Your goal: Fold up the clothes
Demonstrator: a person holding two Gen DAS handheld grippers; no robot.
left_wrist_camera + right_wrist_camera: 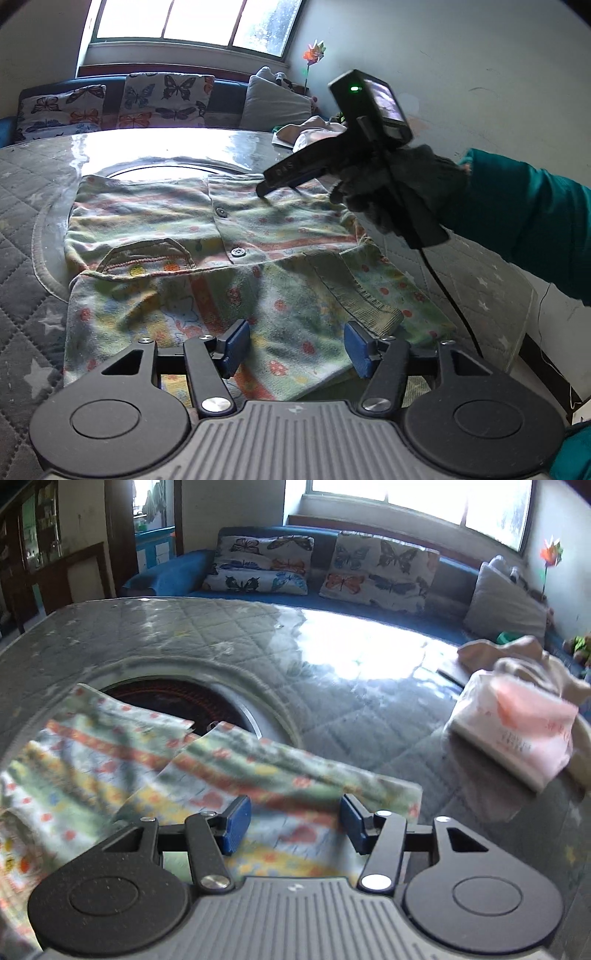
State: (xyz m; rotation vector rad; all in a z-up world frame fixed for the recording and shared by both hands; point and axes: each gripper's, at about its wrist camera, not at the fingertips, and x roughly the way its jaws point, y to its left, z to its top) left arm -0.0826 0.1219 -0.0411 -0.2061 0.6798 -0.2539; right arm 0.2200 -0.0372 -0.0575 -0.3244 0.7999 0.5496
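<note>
Both your grippers open over the garment, nothing clamped.

Your left gripper (pixel 295 345) has its blue pads apart, hovering above the near edge of the floral striped garment (pixel 207 229), which lies spread on the quilted table (pixel 29 206) w/ its far edge over the round recess in the middle. Your right gripper (pixel 294 823) also has pads apart, above the garment's folded upper part; in the left wrist view its fingers (pixel 275 177) point down at the cloth near the button strip. Can't tell if they touch it. Pink tissue pack (pixel 517 731) sits well apart, far right of table.
</note>
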